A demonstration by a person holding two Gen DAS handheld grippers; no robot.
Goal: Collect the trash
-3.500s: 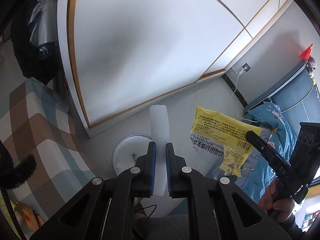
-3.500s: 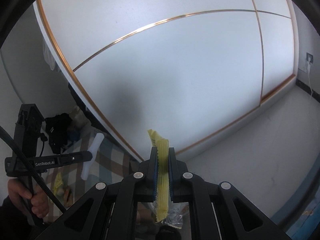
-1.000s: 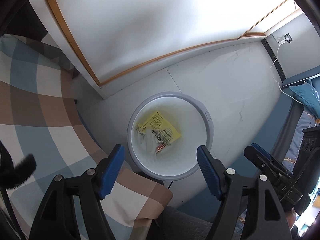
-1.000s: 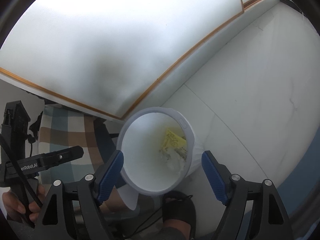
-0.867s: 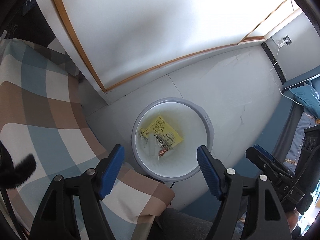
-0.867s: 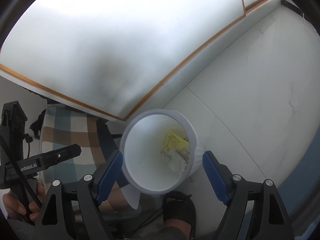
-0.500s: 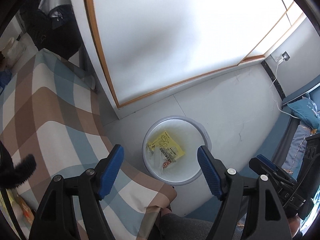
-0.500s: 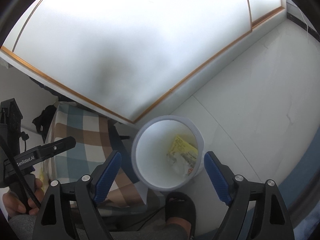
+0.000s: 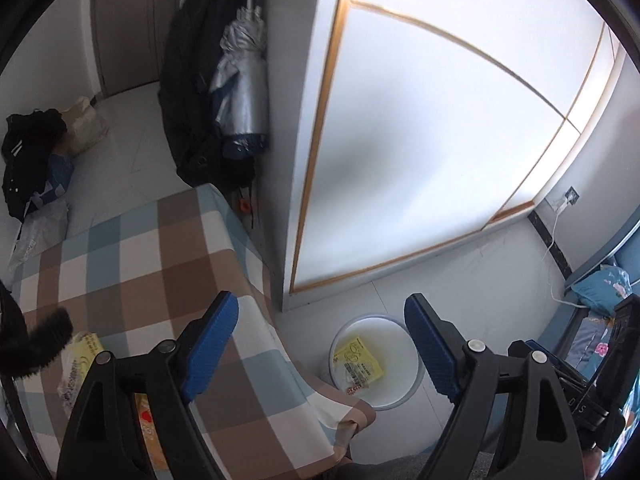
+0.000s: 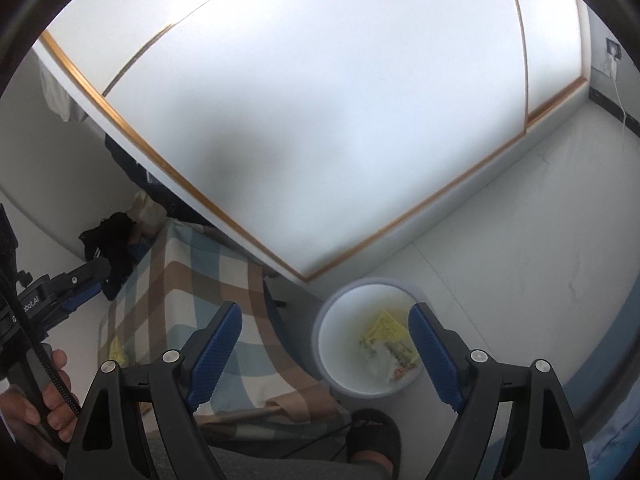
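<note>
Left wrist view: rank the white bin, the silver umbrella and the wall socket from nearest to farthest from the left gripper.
1. white bin: on the floor just beyond the left gripper, between its opening jaws, which hold nothing.
2. wall socket: low on the right wall, past the wardrobe.
3. silver umbrella: hanging up at the far left, beyond the checked cloth.

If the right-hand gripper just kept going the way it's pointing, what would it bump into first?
Probably the floor beside the white bin, or the bin's near rim. The right gripper points down between the checked tablecloth and bin; depth is unclear.
</note>
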